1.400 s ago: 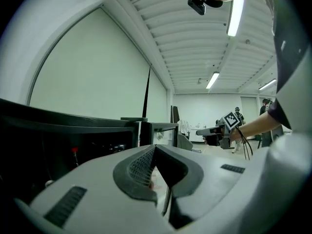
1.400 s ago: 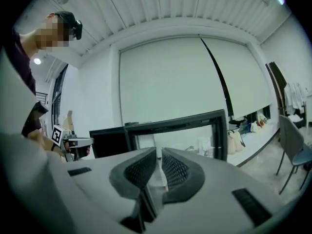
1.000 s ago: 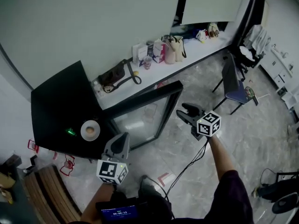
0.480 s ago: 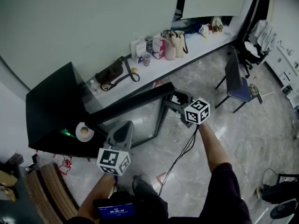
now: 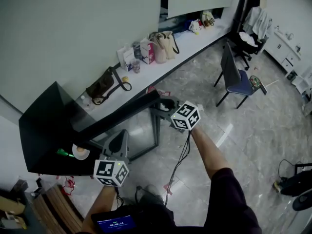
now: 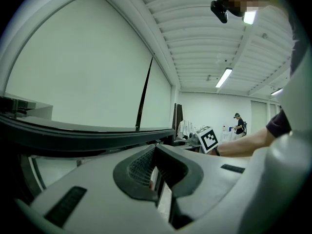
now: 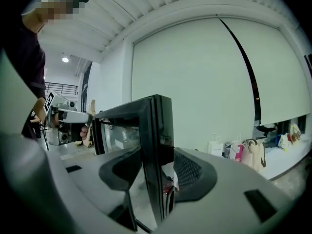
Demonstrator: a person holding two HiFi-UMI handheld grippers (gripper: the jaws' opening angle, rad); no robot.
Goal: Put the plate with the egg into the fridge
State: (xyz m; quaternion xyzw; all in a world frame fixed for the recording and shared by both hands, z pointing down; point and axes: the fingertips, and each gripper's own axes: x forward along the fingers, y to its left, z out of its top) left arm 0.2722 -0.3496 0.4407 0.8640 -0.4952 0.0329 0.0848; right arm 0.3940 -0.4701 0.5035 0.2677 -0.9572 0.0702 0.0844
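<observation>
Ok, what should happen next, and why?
Probably reach the left hand-held gripper to the plate with the egg on the fridge top: the right hand-held gripper clamps the edge of the open fridge door, and the left one holds nothing.

From the head view the plate point(image 5: 74, 154) on the fridge point(image 5: 44, 126) is tiny, the egg point(image 5: 81, 150) on it is just a tan speck, and the green thing point(image 5: 63, 153) next to it is anybody's guess. The inside of the fridge is blocked by its top and the open fridge door point(image 5: 141, 130). Up there the tips of the right gripper point(image 5: 164, 106) vanish behind the door's edge. In its own view the door runs down between the fingers point(image 7: 194, 172) until the gripper body cuts it off. There's a reddish blob point(image 7: 168, 185) through the glass, just inside the right-hand finger, unreadable. The left gripper point(image 6: 156, 162) shows only a thin slit between its fingers, and the pale stuff in it is mush. The screen point(image 5: 114, 223) at the bottom edge is clipped.
</observation>
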